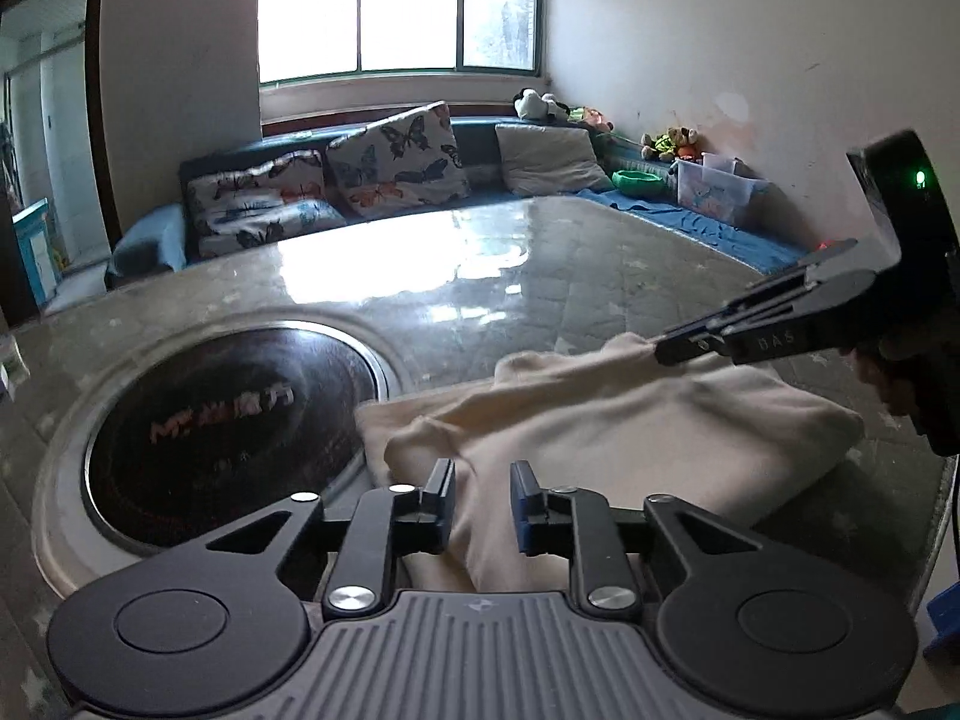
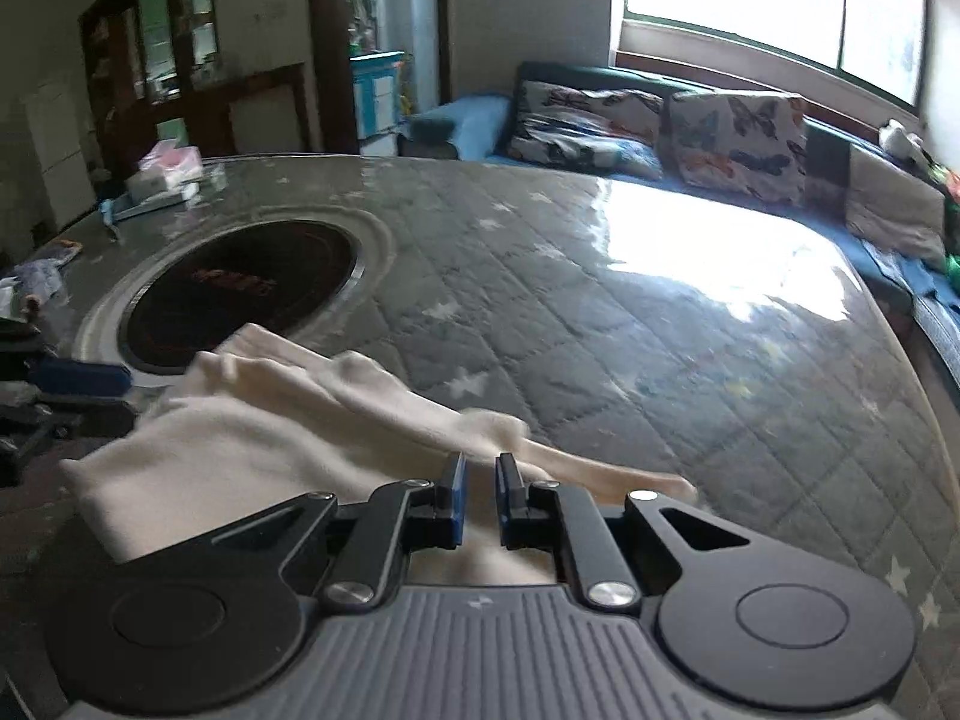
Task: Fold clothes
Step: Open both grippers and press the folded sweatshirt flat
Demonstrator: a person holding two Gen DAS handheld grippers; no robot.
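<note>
Now right tongs (image 1: pixel 663 353) pinched on cream garment (image 1: pixel 600 420), left tongs (image 1: pixel 480 501) slightly apart.

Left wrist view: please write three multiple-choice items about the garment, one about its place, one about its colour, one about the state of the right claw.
1. Where does the garment lie?
A. on the sofa
B. on the table, by the edge of the round dark plate
C. on the floor

2. What colour is the garment?
A. cream
B. red
C. black

3. What is the state of the right claw?
A. wide open, away from the cloth
B. shut on nothing
C. shut on a fold of the garment

Key: 1 B, the cloth rests on the tabletop beside the plate; 2 A, the fabric is pale cream all over; 3 C, the cloth runs taut up to its closed tips.
</note>
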